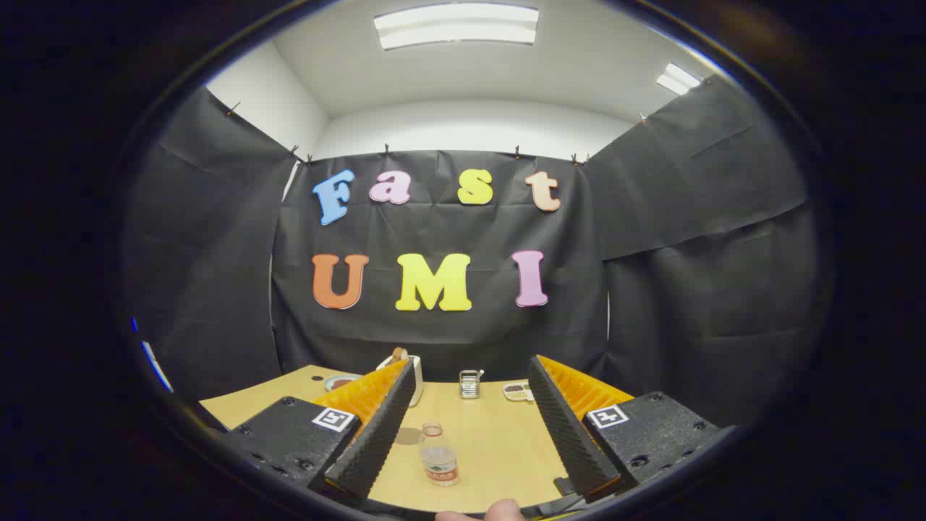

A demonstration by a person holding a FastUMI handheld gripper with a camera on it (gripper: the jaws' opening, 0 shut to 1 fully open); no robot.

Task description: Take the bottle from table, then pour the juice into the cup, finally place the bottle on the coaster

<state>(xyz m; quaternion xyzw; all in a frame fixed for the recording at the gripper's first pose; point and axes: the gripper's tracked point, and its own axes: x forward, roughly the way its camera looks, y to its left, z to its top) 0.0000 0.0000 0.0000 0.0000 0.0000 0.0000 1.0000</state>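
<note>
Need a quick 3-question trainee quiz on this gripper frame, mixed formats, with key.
1. True or false: the gripper is shut on the bottle.
2. Multiple choice: where does the bottle stand? A) upright on the wooden table, between the open fingers; B) lying on its side beside the small tray; C) on top of the metal holder.
3. Fill in: the white cup stands at the table's far side, partly behind one ____.

Key: 1 false, the fingers are spread apart and touch nothing; 2 A; 3 finger.
</note>
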